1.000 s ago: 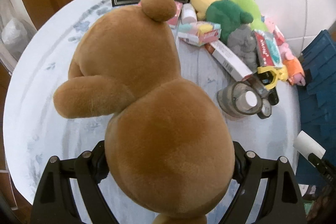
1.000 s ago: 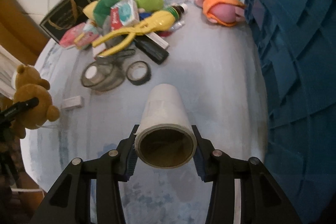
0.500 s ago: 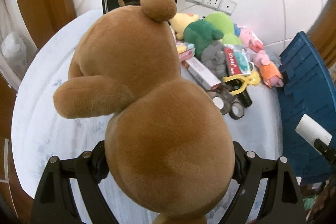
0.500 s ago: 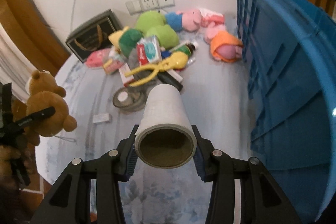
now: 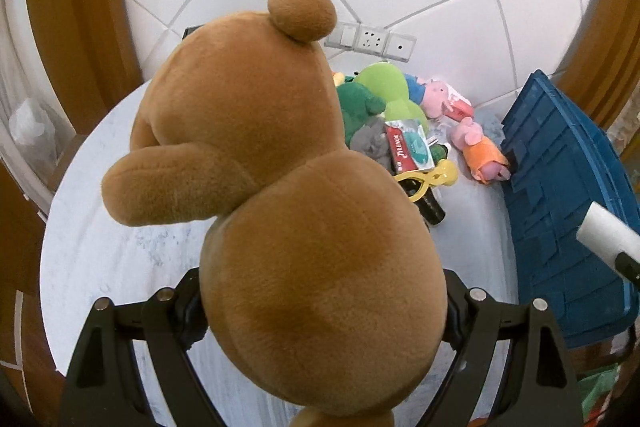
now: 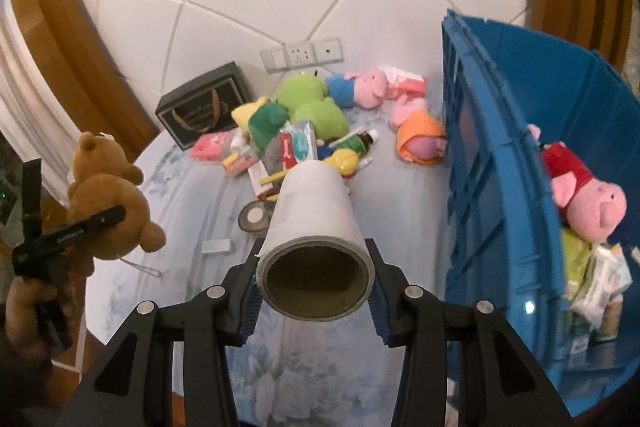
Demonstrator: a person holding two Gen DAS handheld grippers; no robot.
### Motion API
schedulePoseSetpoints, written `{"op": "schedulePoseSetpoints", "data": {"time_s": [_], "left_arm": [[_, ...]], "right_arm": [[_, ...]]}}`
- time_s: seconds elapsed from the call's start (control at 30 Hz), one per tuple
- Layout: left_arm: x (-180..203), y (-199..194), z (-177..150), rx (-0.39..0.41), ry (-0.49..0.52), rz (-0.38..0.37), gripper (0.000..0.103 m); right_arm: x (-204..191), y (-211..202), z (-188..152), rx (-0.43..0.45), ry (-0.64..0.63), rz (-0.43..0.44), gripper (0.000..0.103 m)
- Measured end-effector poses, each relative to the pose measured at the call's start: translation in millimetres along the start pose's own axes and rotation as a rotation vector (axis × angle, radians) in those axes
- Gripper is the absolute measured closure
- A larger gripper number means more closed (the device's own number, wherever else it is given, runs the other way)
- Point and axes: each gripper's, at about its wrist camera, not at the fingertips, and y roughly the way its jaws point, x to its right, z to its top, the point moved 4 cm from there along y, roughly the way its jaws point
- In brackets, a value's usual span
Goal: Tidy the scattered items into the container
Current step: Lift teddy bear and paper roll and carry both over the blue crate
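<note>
Left gripper [image 5: 320, 303]: jaws clamped on the brown teddy bear [image 5: 280, 187], which is held above the table [image 5: 80, 247].
Right gripper [image 6: 314, 299]: jaws pinching a white tube [image 6: 316, 223], open end toward the camera.
Blue crate [image 6: 480, 187]: just right of the tube, a pink pig plush [image 6: 588, 199] inside.

I see my left gripper [image 5: 322, 311] clamped on the brown teddy bear [image 5: 280, 187]; blue crate [image 5: 568, 195] lies right of the fingers.
</note>
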Motion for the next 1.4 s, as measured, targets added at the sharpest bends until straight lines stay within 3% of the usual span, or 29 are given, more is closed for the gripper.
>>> {"op": "schedulePoseSetpoints", "data": {"time_s": [0.83, 1.4], "left_arm": [[99.2, -83.1, 4.8, 0.119, 0.064, 0.028, 0.016], [230.4, -105.0, 38.0, 0.189, 0.208, -0.084, 0.016]], "right_arm": [[55.6, -70.3, 20.6, 0.080, -0.109, 0.069, 0.059], [130.1, -107.5, 38.3, 0.149, -0.066, 0.078, 0.059]]}}
